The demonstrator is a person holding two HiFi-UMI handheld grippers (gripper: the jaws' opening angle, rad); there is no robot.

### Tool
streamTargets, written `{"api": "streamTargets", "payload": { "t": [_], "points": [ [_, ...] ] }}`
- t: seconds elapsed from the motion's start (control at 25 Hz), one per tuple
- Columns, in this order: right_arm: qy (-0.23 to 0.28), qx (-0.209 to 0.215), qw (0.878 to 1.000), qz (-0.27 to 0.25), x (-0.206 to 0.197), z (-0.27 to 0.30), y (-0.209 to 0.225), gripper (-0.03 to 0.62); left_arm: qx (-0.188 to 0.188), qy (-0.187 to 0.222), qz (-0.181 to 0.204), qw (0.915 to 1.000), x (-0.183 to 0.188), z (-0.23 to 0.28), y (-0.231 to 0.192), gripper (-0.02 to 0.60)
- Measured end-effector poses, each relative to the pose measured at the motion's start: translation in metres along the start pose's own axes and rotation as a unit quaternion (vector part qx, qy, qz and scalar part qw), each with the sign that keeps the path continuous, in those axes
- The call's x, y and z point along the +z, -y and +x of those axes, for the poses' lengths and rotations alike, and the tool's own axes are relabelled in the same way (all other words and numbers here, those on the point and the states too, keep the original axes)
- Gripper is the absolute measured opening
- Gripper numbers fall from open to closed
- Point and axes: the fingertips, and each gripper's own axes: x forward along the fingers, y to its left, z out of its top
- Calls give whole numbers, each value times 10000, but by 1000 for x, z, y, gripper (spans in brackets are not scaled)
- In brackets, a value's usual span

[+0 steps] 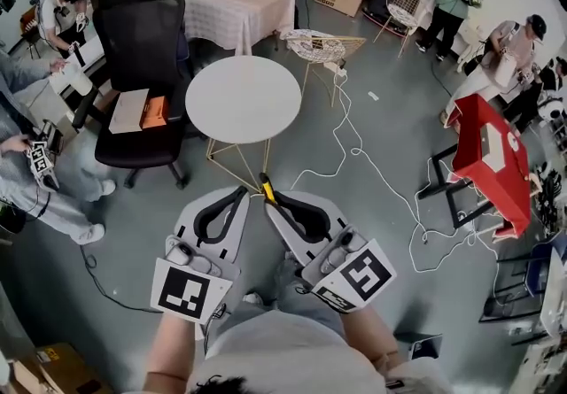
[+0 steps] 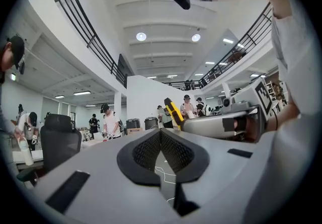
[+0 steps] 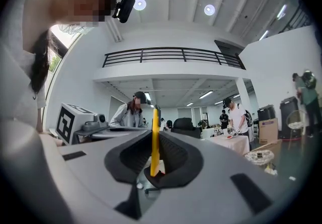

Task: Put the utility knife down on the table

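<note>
A yellow and black utility knife [image 1: 267, 188] sticks out past the tip of my right gripper [image 1: 274, 199], which is shut on it. In the right gripper view the utility knife [image 3: 154, 140] stands upright between the closed pads. My left gripper [image 1: 239, 196] sits just left of it, tip to tip, shut with nothing in it. From the left gripper view, the utility knife [image 2: 174, 113] shows above the right gripper's body. The round white table [image 1: 243, 98] stands a little ahead of both grippers, with a bare top.
A black office chair [image 1: 140, 56] with a box and an orange item on its seat stands left of the table. White cable [image 1: 368, 162] trails over the floor at right. A red stand [image 1: 489, 153], a wire stool [image 1: 319, 49] and several people surround the area.
</note>
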Motion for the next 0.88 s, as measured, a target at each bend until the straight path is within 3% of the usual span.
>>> {"api": "streamTargets", "payload": {
  "t": [0.88],
  "points": [
    [-11,862,9961,183,-7,49,196,49,910,-40,-127,9958,-12,186,-56,11]
  ]
}}
